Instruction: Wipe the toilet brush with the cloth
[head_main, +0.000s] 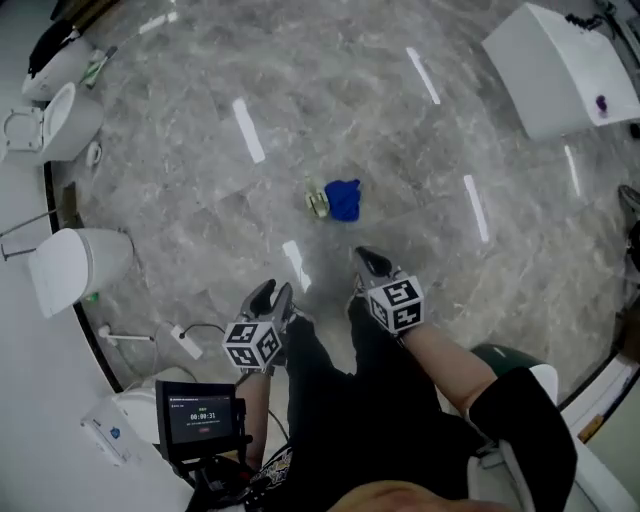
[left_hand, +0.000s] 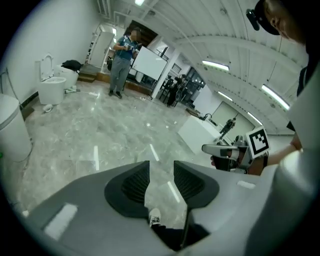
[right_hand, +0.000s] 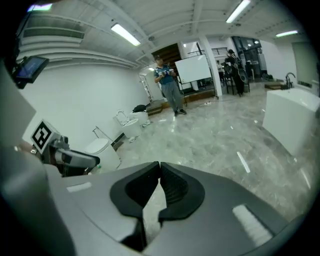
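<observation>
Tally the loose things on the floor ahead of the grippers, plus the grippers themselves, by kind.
Blue cloth: 1
Toilet brush: 1
Grippers: 2, the left gripper and the right gripper
Total: 4

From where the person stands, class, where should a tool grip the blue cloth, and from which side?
Probably a raised fold on the blue cloth, on the side away from the toilet brush, coming straight down from above. The cloth lies bunched on the floor, and the brush lies close beside its left edge.
</observation>
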